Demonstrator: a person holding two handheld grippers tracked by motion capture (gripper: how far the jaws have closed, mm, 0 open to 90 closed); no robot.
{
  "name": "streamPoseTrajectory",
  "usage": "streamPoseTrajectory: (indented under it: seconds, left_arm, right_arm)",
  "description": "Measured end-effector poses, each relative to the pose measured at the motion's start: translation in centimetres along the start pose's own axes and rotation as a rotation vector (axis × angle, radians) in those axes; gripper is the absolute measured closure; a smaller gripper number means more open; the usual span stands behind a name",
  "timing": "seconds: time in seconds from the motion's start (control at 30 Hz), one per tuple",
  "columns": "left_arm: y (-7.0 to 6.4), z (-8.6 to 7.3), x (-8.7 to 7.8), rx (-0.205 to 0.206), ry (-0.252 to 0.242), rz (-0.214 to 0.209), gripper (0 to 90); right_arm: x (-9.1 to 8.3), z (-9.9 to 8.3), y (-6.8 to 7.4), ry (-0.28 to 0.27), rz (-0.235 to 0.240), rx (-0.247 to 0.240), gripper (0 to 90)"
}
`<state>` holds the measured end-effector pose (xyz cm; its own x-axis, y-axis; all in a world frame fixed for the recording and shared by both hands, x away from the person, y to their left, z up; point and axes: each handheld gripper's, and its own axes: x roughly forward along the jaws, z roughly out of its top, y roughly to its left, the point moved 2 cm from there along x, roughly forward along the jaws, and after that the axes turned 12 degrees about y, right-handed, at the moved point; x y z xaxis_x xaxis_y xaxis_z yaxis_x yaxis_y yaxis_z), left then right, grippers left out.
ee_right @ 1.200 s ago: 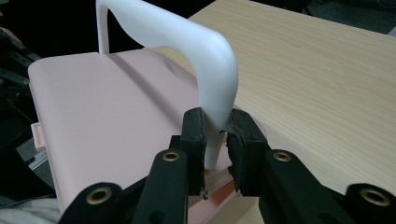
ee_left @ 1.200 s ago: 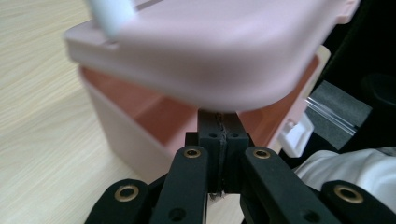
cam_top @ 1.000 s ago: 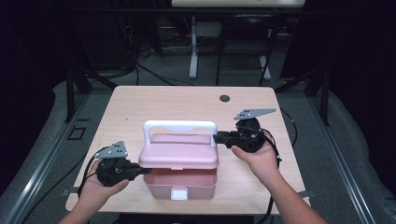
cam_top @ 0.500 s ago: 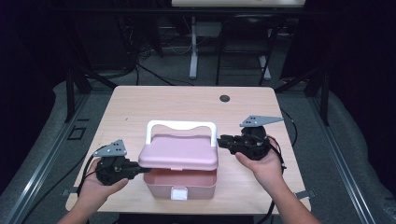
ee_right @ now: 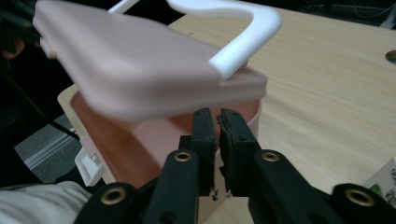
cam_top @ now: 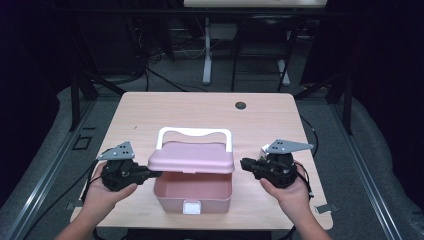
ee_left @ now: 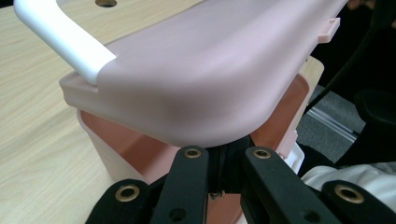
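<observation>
Fingers of left gripper (cam_top: pixel 150 174) clenched, tucked under pink lid (cam_top: pixel 191 157); right gripper (cam_top: pixel 246 164) fingers clenched, now backed away from lid. Lid raised higher; box (cam_top: pixel 192 192) opening.

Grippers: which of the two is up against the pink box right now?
The left gripper: its tips reach the box just under the raised lid. The right gripper sits apart from the box's other side.

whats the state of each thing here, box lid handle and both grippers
pink box: upright on the table, open at the front, inside looks empty
lid: raised, tilted over the box
white handle: standing up behind the lid
left gripper: jaws shut, tips under the lid's left edge
right gripper: jaws shut, beside the lid
</observation>
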<state>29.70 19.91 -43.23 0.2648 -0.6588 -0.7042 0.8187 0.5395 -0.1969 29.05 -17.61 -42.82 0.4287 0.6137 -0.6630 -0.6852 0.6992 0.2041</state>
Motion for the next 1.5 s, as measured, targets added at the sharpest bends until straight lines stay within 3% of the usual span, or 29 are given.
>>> streamPoseTrajectory:
  seconds: [0.23,0.8,1.5]
  left_arm:
    - [0.4,1.0,-0.4,0.004,-0.014,0.012,90.0]
    - [1.2,2.8,-1.0,-0.003,-0.035,0.022,90.0]
    - [2.2,4.3,-1.2,-0.017,-0.051,0.030,90.0]
  right_arm:
    - [1.5,-1.7,1.4,0.036,0.021,-0.024,89.8]
    - [5.2,-3.0,3.5,0.122,0.078,-0.085,89.8]
    - [7.4,-4.0,4.1,0.162,0.091,-0.094,89.8]
